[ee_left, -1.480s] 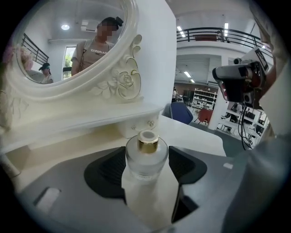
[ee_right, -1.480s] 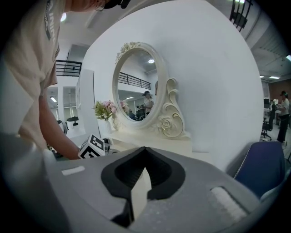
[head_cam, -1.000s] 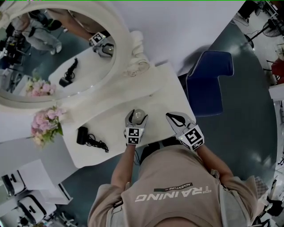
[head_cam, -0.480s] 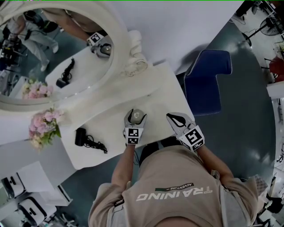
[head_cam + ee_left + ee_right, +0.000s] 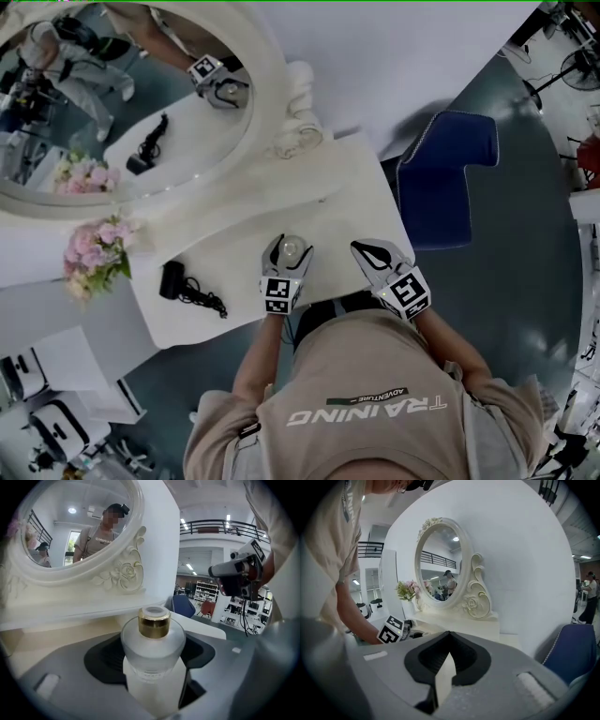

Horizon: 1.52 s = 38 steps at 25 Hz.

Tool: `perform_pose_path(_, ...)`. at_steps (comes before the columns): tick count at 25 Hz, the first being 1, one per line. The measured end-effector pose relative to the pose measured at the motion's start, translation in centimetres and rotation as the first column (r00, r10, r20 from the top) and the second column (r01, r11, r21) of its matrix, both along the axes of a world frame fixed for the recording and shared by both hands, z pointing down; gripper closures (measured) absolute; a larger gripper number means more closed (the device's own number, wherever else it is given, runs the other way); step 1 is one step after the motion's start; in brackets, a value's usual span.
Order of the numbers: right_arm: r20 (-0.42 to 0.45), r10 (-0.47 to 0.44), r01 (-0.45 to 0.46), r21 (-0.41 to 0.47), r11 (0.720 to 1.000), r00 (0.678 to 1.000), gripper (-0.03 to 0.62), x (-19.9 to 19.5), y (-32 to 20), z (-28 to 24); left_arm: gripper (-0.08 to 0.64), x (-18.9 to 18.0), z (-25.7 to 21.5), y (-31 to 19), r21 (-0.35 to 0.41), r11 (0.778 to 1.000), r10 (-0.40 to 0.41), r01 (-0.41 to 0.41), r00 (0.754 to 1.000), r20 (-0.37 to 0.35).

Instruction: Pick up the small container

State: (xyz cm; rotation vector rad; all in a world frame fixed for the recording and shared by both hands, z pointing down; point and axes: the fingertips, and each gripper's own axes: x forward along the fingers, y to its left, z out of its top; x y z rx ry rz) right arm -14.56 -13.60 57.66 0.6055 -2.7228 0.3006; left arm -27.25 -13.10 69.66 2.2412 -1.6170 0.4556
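Observation:
The small container is a frosted glass bottle with a gold collar and an open neck. It stands upright between the jaws of my left gripper, which is shut on its body. It is over the white dressing table near the front edge; I cannot tell whether it rests on the top. My right gripper is a short way to the right, also over the table. Its jaws are pressed together with nothing between them.
An ornate oval mirror stands at the back of the table. Pink flowers stand at the left. A black device with a cable lies left of the bottle. A blue chair stands on the floor at the right.
The head camera has shifted slightly. Both grippers stay in about the same places, and the left one keeps its hold on the bottle.

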Motion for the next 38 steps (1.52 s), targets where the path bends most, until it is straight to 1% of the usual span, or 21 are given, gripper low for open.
perform_pose_path(3, 0.012, -0.028, 0.028, 0.007, 1.000, 1.000, 0.589, -0.6, 0.1, -0.5, 0.207, -0.4, -2.1, 0.7, -0.004, 0.999, -0.035, 0.035, 0.999, -0.016)
perform_pose_path(9, 0.043, -0.087, 0.086, 0.028, 0.996, 0.995, 0.589, -2.2, 0.4, -1.4, 0.207, -1.5, -7.2, 1.5, 0.037, 0.996, -0.080, 0.079, 0.996, 0.026)
perform_pose_path(12, 0.057, -0.122, 0.120, 0.044, 0.992, 0.991, 0.589, -2.9, 0.7, -2.4, 0.207, -1.8, -10.6, 1.7, 0.078, 0.993, -0.097, 0.093, 0.994, 0.043)
perform_pose_path(16, 0.065, -0.162, 0.158, 0.062, 0.985, 0.985, 0.589, -4.2, 1.0, -3.5, 0.207, -2.2, -14.7, 2.0, 0.109, 0.988, -0.112, 0.109, 0.993, 0.030)
perform_pose_path(20, 0.073, -0.199, 0.193, 0.087, 0.977, 0.977, 0.589, -5.6, 1.2, -5.0, 0.207, -2.9, -17.7, 2.3, 0.139, 0.982, -0.129, 0.127, 0.992, 0.006)
perform_pose_path(23, 0.092, -0.215, 0.205, 0.107, 0.973, 0.972, 0.589, -6.4, 1.4, -6.6, 0.207, -3.3, -19.3, 2.7, 0.153, 0.980, -0.130, 0.126, 0.991, 0.018)
perform_pose_path(27, 0.133, -0.218, 0.201, 0.132, 0.971, 0.967, 0.589, -6.7, 1.0, -9.3, 0.207, -3.7, -21.1, 3.1, 0.176, 0.977, -0.130, 0.120, 0.990, 0.047)
perform_pose_path(32, 0.158, -0.187, 0.153, 0.207, 0.966, 0.970, 0.589, -6.7, -0.3, -12.9, 0.207, -4.2, -23.0, 3.6, 0.197, 0.973, -0.133, 0.116, 0.988, 0.074)
perform_pose_path(35, 0.178, -0.158, 0.115, 0.228, 0.967, 0.971, 0.589, -6.0, -0.8, -14.2, 0.207, -4.1, -23.8, 3.7, 0.209, 0.971, -0.134, 0.117, 0.989, 0.068)
perform_pose_path(38, 0.176, -0.145, 0.101, 0.234, 0.967, 0.974, 0.589, -5.6, -0.2, -14.5, 0.207, -4.1, -24.4, 4.2, 0.220, 0.968, -0.136, 0.120, 0.989, 0.058)
